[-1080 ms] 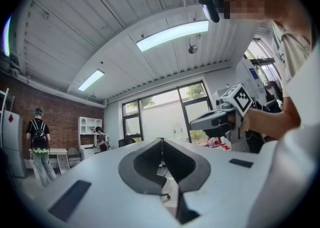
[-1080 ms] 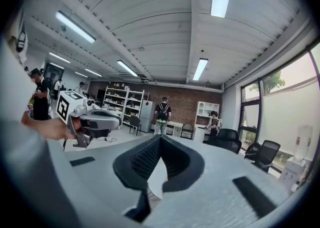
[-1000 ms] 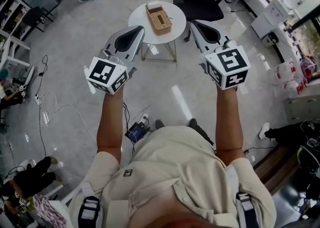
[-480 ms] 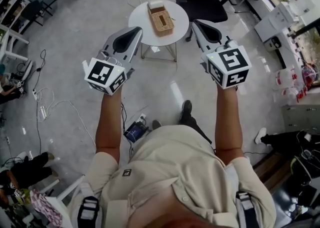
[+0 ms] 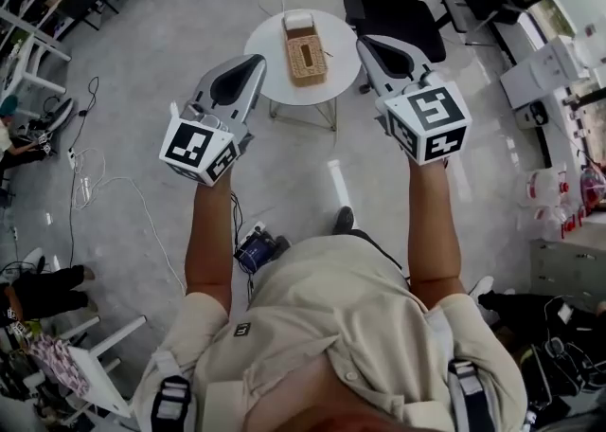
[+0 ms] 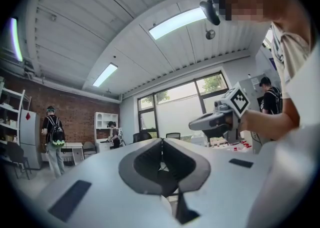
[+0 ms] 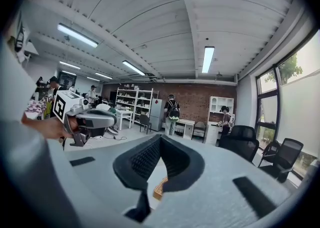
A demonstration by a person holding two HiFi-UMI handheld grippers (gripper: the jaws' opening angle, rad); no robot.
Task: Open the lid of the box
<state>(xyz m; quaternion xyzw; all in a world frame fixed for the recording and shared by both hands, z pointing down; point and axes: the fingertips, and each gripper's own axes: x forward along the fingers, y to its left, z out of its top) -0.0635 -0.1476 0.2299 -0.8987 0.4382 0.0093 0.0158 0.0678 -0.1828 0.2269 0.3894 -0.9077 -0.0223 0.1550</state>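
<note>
A: Quantities?
B: One box [image 5: 304, 45] at the centre of one round table [image 5: 336, 68]. Two grippers.
A: Jaw state?
B: Left gripper [image 5: 258, 60] and right gripper [image 5: 364, 43]: jaws pressed together, empty, clear of the box.

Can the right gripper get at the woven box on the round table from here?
Probably yes. The box lies in the open on the table, with nothing between it and the right gripper, whose jaws are shut. The gripper seems held above it, so it would likely need lowering and moving forward.
</note>
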